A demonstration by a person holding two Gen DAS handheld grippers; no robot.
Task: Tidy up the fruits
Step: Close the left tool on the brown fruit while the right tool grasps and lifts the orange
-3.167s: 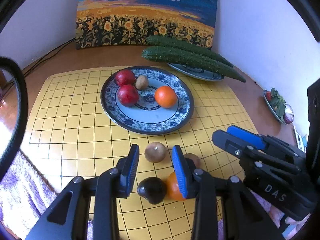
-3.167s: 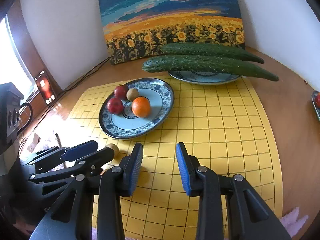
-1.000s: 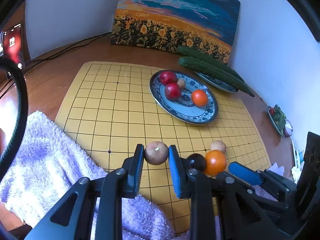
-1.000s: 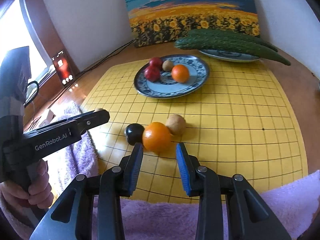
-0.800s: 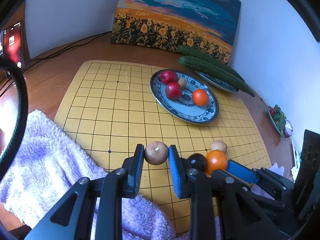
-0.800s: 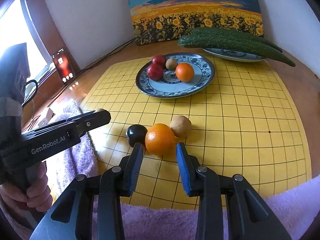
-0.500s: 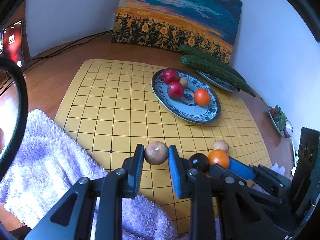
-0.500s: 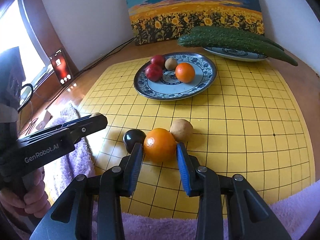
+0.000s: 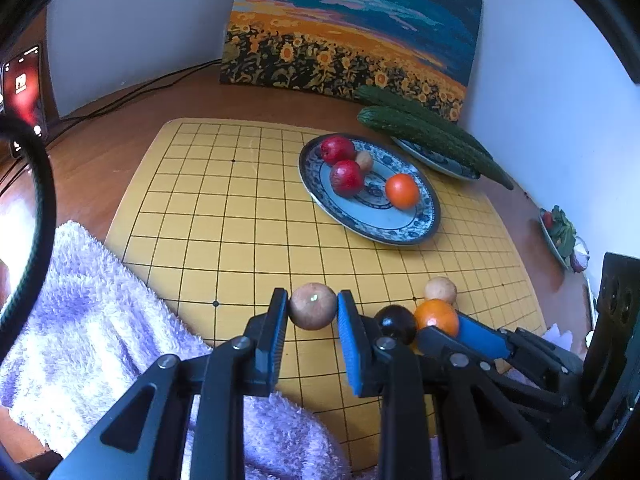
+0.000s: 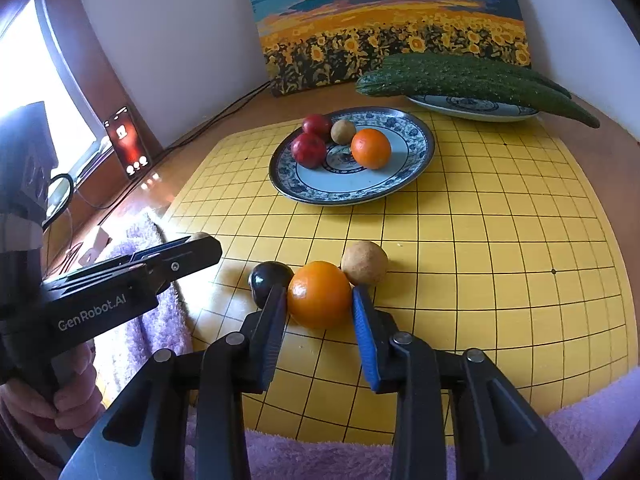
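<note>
My left gripper (image 9: 313, 307) is shut on a round brown fruit (image 9: 312, 306) and holds it above the near edge of the yellow grid board (image 9: 224, 216). My right gripper (image 10: 319, 297) has its fingers around an orange (image 10: 319, 294) on the board, close to both sides. A dark plum (image 10: 267, 279) lies left of the orange and a tan fruit (image 10: 364, 263) lies right behind it. A blue-patterned plate (image 10: 416, 160) farther back holds two red fruits, a small brown fruit and another orange (image 10: 371, 148).
A second plate with two long cucumbers (image 10: 472, 78) stands behind, before a sunflower painting (image 10: 392, 20). A purple towel (image 9: 80, 320) lies along the near board edge. A phone (image 10: 126, 142) and cables sit at the far left. A small dish of vegetables (image 9: 562, 236) is at the right.
My right gripper has moved forward so that the orange now sits between its fingers, and the fingers have narrowed around it. My left gripper still holds the brown fruit, nearly still.
</note>
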